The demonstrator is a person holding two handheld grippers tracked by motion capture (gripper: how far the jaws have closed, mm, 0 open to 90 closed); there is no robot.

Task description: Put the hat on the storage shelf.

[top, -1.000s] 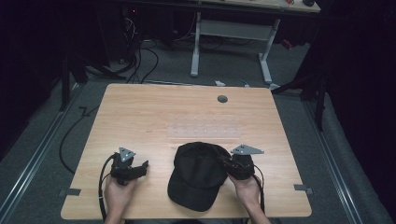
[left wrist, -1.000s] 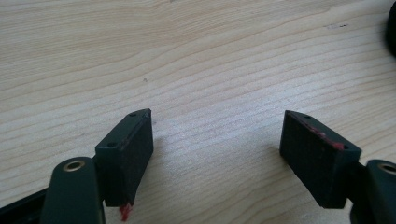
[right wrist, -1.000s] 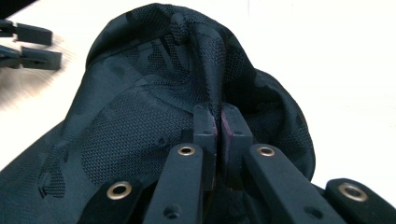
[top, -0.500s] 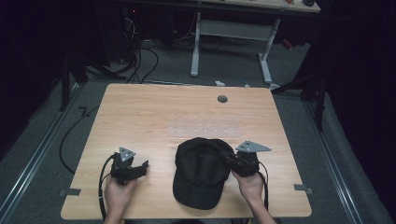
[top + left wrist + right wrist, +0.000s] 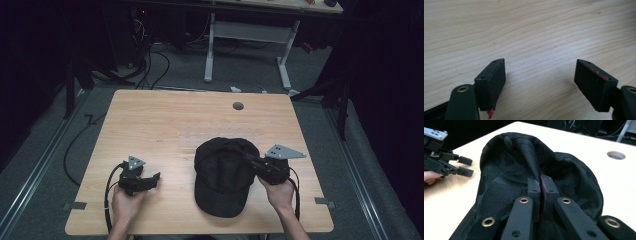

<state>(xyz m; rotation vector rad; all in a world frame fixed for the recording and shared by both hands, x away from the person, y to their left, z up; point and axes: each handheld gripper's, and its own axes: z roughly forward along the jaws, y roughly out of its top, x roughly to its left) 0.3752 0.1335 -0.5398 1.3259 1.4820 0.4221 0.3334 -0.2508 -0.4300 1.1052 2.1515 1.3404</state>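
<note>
I have the cap [image 5: 223,175] on the near right part of the table [image 5: 165,120], brim toward me, crown toward the far edge; my right gripper [image 5: 256,165] comes in from the cap's right side and its jaws are pinched together on a fold of the crown's mesh; in the right gripper view the two pads [image 5: 534,186] meet almost flat, with only thin fabric between them, and the cloth bunches up into a ridge ahead of them, so I judge the grip is made and the crown is being lifted or pulled rather than merely touched.

My left gripper [image 5: 150,179] sits well apart from the cap, near the left front of the table, pointing toward it; its jaws stand wide apart over bare wood and hold nothing, as the left gripper view shows plainly [image 5: 540,82].

So far, as I read it, the first step is done: one side of the cap is caught; what is left is everything that matters, since the cap's brim and most of its body seem to rest on the table and the left side has no hold at all; I cannot tell whether the aim is to fold, turn or move the cap; the left gripper probably has to come across before either is finished.
</note>
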